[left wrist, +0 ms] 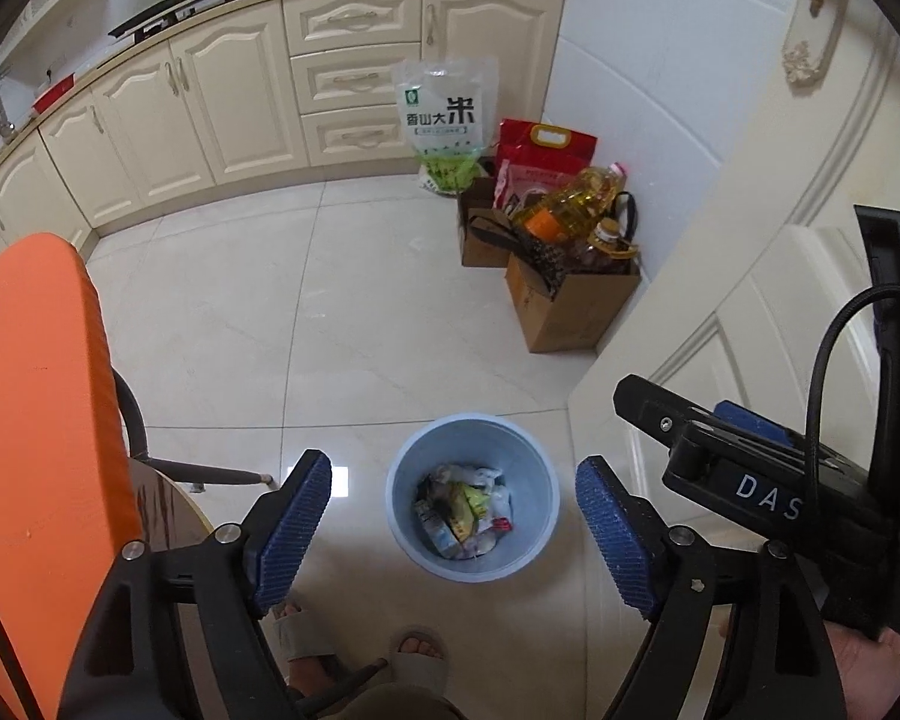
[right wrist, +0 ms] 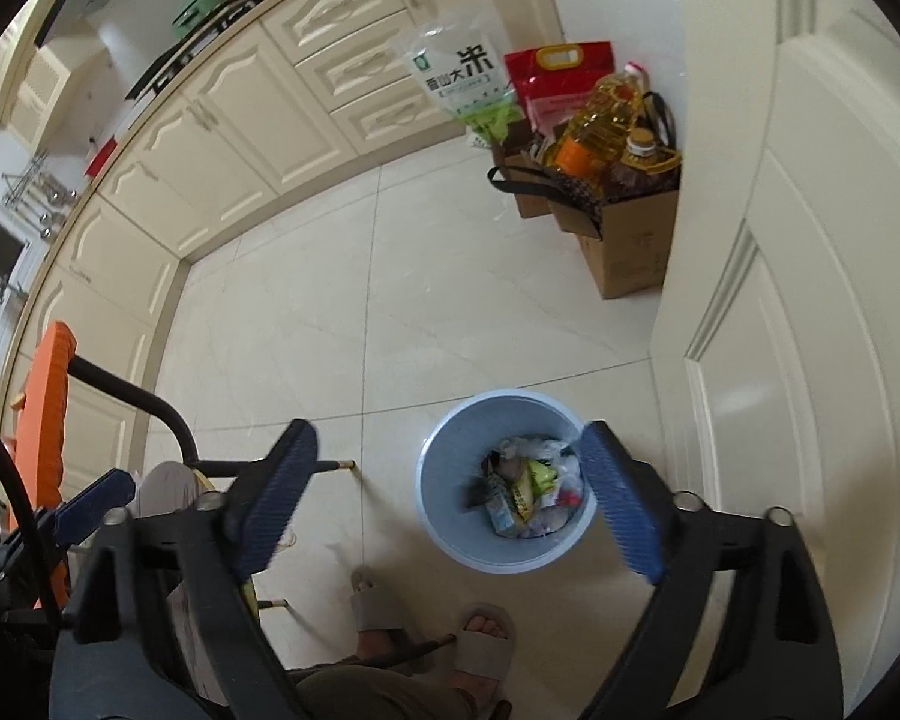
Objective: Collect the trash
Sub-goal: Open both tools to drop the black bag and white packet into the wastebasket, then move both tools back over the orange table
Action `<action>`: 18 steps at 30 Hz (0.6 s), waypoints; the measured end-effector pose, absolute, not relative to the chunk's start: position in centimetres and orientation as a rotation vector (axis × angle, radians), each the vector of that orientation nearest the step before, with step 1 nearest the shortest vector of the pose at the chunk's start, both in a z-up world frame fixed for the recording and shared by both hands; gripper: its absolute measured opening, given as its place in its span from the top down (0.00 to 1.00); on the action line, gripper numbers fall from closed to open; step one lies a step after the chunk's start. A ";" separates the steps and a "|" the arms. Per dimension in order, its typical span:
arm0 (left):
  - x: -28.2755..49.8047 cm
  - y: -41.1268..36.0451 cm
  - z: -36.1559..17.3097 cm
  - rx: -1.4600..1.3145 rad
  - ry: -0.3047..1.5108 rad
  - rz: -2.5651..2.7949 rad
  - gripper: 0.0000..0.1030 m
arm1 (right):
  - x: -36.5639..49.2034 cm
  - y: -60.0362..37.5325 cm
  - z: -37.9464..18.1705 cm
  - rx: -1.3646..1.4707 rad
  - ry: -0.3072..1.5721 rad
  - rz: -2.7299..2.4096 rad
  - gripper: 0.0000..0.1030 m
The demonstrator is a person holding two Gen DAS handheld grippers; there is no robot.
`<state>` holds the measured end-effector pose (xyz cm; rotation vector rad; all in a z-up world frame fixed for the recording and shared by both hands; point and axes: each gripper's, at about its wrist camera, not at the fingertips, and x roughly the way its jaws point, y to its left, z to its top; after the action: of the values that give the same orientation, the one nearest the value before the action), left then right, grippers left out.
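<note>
Both grippers hang over the blue trash bin [left wrist: 473,513] on the tile floor by the person's sandalled feet [left wrist: 417,657]. Left gripper [left wrist: 453,531] jaws spread wide, nothing between the pads; right gripper [right wrist: 453,501] the same. Crumpled wrappers [right wrist: 525,495] already sit inside the bin. No loose trash visible on the floor, so the drop looks done; anything left is out of view.

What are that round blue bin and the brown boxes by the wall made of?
The blue bin looks like matte plastic: smooth, evenly coloured, thin-rimmed. The brown boxes look like plain cardboard, dull with creased open flaps.
</note>
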<state>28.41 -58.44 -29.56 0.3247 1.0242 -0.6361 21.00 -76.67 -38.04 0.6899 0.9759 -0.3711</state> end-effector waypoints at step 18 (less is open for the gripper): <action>20.5 -49.0 -22.8 0.275 0.829 -0.662 0.01 | 16.9 -73.9 -28.8 0.669 0.828 -0.419 0.00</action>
<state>20.52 -49.01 -22.83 0.2748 0.8291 -0.6619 16.86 -73.91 -28.79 0.6688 0.8276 -0.4187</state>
